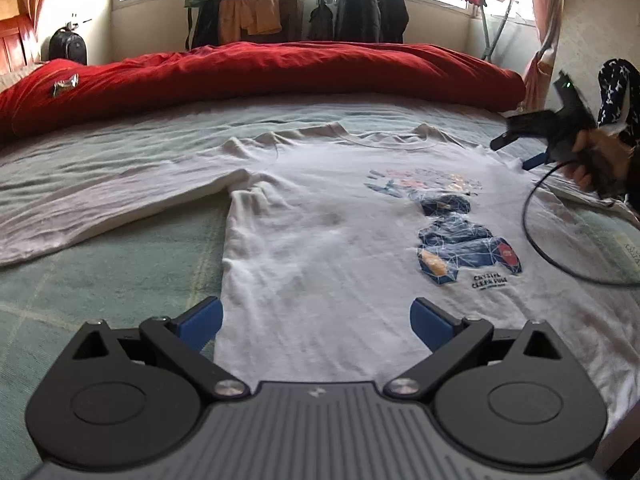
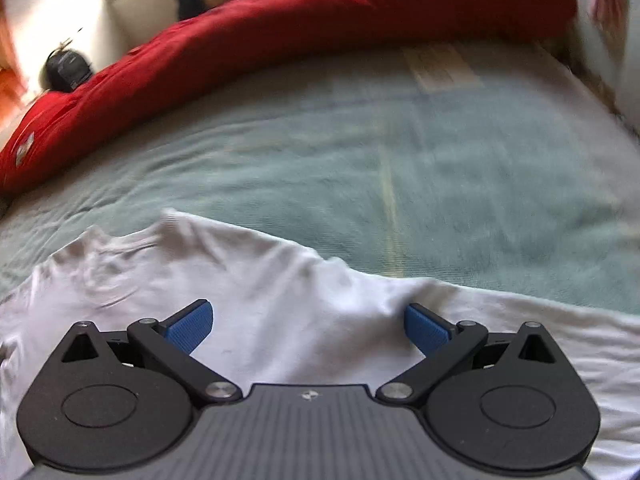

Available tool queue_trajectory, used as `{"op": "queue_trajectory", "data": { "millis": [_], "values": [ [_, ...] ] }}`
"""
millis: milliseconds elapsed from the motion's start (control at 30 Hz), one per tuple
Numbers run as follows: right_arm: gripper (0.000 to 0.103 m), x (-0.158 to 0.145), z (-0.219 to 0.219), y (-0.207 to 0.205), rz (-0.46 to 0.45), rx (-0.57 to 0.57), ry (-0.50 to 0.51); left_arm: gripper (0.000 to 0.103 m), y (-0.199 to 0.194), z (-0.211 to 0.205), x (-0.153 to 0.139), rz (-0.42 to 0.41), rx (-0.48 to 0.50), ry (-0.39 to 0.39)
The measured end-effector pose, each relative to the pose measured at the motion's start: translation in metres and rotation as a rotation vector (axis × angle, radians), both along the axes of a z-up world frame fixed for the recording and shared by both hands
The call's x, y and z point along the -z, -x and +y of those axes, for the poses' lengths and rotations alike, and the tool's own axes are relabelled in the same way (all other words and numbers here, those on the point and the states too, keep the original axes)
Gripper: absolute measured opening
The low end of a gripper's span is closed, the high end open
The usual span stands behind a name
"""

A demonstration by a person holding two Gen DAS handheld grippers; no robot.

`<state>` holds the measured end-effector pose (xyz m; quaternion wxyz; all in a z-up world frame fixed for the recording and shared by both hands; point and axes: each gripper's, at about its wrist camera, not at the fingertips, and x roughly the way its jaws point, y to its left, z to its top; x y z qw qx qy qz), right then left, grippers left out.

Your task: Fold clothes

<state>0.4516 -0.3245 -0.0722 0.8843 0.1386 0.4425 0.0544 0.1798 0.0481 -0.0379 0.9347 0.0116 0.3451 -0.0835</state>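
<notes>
Green bedsheet (image 1: 120,280) with a white shirt (image 1: 320,240) spread flat, red blanket (image 1: 260,68) behind. Left gripper (image 1: 316,320) over the hem, right gripper (image 2: 308,324) near the shoulder, both wide open, holding nothing.

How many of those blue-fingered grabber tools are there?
2. The left gripper hovers open over the white T-shirt's hem; the right gripper, also open, hovers near its shoulder.

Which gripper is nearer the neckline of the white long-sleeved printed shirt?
Right. The right gripper hovers open over the shoulder beside the neckline of the white long-sleeved printed shirt. The left gripper, also open, sits at the bottom hem, the far end.
</notes>
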Motion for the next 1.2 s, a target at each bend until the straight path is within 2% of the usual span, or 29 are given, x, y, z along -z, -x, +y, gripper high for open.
{"op": "queue_trajectory", "data": {
  "millis": [133, 233, 400, 500, 567, 667, 867, 1000, 1067, 1200],
  "values": [
    [0.103, -0.001, -0.005, -0.009, -0.08, 0.082, 0.032, 0.1, 0.005, 0.001, -0.006, -0.013, -0.013, -0.014],
    [0.103, -0.019, 0.001, 0.001, -0.093, 0.071, 0.025, 0.1, 0.006, 0.003, -0.007, -0.013, -0.018, -0.017],
    [0.103, -0.024, 0.02, 0.014, -0.045, -0.02, -0.023, 0.1, 0.003, -0.002, -0.002, -0.002, -0.01, -0.019],
    [0.103, -0.013, 0.03, 0.006, -0.009, -0.045, -0.046, 0.1, 0.004, -0.005, -0.001, -0.004, 0.012, -0.016],
    [0.103, 0.002, 0.036, -0.005, 0.015, -0.022, -0.023, 0.1, 0.003, -0.005, 0.0, 0.001, 0.009, -0.017],
    [0.103, 0.008, 0.043, -0.014, -0.073, -0.037, 0.067, 0.1, 0.001, -0.005, 0.001, 0.007, 0.006, -0.018],
    [0.103, -0.022, 0.043, 0.009, -0.156, -0.058, 0.079, 0.1, 0.002, -0.002, 0.003, 0.006, 0.004, -0.011],
    [0.103, -0.027, 0.04, 0.023, -0.091, -0.08, 0.046, 0.1, 0.003, -0.005, 0.005, 0.012, 0.011, -0.005],
    [0.103, -0.018, 0.039, 0.022, -0.058, -0.084, 0.017, 0.1, 0.004, -0.008, 0.004, 0.014, 0.02, -0.007],
    [0.103, -0.003, 0.039, 0.019, -0.012, -0.052, 0.024, 0.1, 0.009, -0.01, -0.002, 0.002, 0.027, -0.019]
  ]
}}
